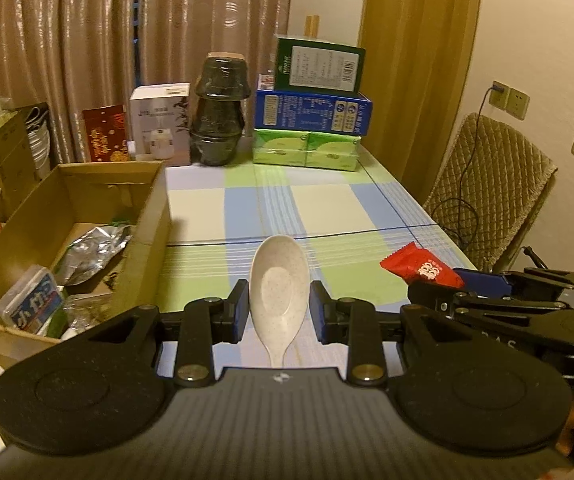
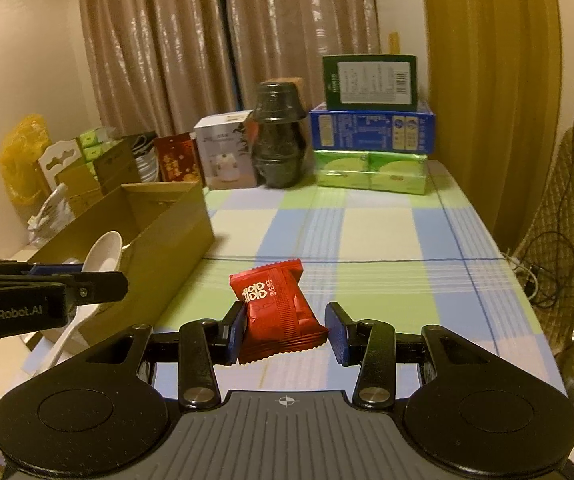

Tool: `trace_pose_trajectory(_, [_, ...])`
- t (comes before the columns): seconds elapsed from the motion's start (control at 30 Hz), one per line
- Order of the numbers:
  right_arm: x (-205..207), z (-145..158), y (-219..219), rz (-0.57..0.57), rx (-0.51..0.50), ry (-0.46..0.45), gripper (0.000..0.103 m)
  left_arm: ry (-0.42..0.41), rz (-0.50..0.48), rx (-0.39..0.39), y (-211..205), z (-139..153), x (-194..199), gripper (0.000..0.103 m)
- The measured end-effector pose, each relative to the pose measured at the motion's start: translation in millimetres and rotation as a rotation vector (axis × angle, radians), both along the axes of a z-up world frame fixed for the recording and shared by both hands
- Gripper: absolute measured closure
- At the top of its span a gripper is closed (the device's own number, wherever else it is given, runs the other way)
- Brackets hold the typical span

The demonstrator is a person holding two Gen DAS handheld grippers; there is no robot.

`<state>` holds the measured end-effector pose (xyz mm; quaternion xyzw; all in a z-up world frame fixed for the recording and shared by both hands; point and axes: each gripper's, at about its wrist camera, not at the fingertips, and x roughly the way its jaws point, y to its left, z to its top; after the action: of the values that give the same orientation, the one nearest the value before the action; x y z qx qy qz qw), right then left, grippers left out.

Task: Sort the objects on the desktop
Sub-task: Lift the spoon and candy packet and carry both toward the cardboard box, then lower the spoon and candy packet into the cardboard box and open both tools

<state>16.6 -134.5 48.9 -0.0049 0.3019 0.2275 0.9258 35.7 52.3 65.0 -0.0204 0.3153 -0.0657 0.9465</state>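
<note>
Left wrist view: a speckled white spoon (image 1: 279, 292) is gripped between the blue pads of the left gripper (image 1: 279, 312), bowl forward and handle running back toward the camera. It is held above the checked tablecloth (image 1: 327, 208), clear of the surface. To the left an open cardboard box (image 1: 143, 236) is seen standing on the table, with a foil pouch (image 1: 95, 248) and a small clear plastic case (image 1: 31, 300) lying inside it. At the right edge of this view the right gripper (image 1: 439, 292) is seen from the side with a red snack packet (image 1: 419, 268) in its jaws.

In the right wrist view the red snack packet (image 2: 279, 312) is seen clamped between the pads of the right gripper (image 2: 283, 332), tilted, its left side pressed against the left pad and its lower right corner meeting the right pad. It is likewise carried above the cloth. The left gripper (image 2: 87, 280) and its spoon (image 2: 101, 254) are seen at the left, just in front of the cardboard box (image 2: 167, 240).

At the far end of the table a stack of boxes (image 1: 313, 104) is seen: green on top, blue in the middle, light green packs beneath. Beside it stand a dark wrapped stack of bowls (image 1: 219, 116) and a white carton (image 1: 161, 124). A padded chair (image 1: 491, 184) stands at the right.
</note>
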Motion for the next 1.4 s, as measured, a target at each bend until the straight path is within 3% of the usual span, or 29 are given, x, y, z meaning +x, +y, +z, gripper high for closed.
trace_pose_trajectory(0.33, [-3,4,43,0.075,-0.014,-0.018,0.063,-0.014,0.068,-0.013,43,8,-14,0.076])
trace_pose_trajectory(0.83, [-1,13,135,0.241,-0.018,-0.062,0.063,-0.012,0.178,0.043,121,16,-29,0.076])
trace_pose_trajectory(1.4, [27,6,200,0.303,-0.006,-0.037,0.063,0.042,0.236,0.086,187,7,2,0.076])
